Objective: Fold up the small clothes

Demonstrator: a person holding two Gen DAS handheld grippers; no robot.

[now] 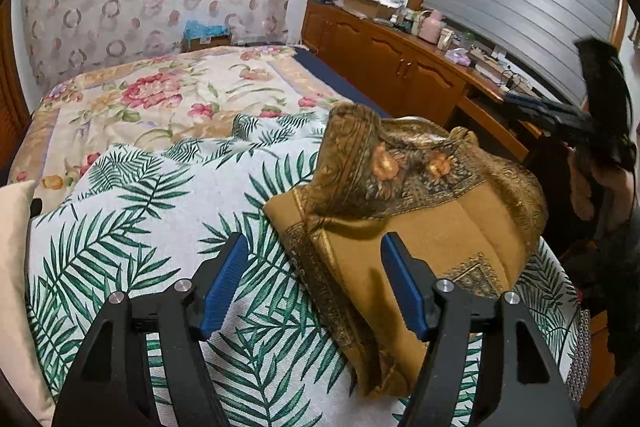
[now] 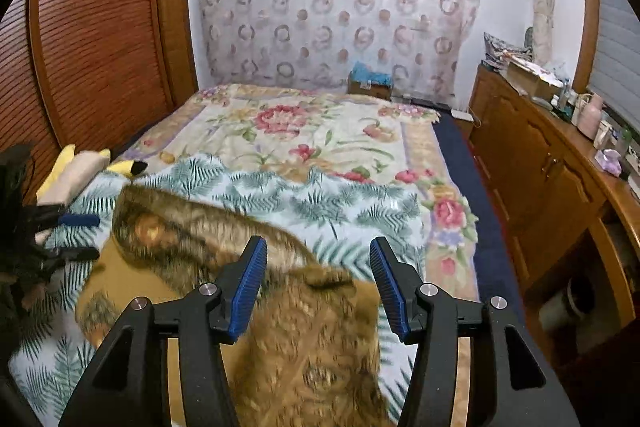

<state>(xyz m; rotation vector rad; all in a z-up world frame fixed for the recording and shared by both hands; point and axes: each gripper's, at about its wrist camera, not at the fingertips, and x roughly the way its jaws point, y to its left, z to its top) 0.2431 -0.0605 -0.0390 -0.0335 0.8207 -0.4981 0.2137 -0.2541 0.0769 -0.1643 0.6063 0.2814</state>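
A mustard-gold patterned garment (image 1: 408, 211) lies partly folded on a palm-leaf sheet (image 1: 168, 227) on the bed. My left gripper (image 1: 314, 283) is open and empty, hovering over the garment's near left edge. In the right wrist view the same garment (image 2: 224, 267) is blurred and lies below my right gripper (image 2: 318, 287), which is open and empty. The right gripper also shows in the left wrist view (image 1: 600, 131), raised at the right. The left gripper shows at the left edge of the right wrist view (image 2: 76, 235).
A floral bedspread (image 2: 312, 131) covers the far bed. A wooden cabinet (image 2: 532, 163) with clutter runs along the right. A louvred wardrobe (image 2: 96, 39) stands left. Yellow and cream pillows (image 2: 76, 171) lie at the bed's left side.
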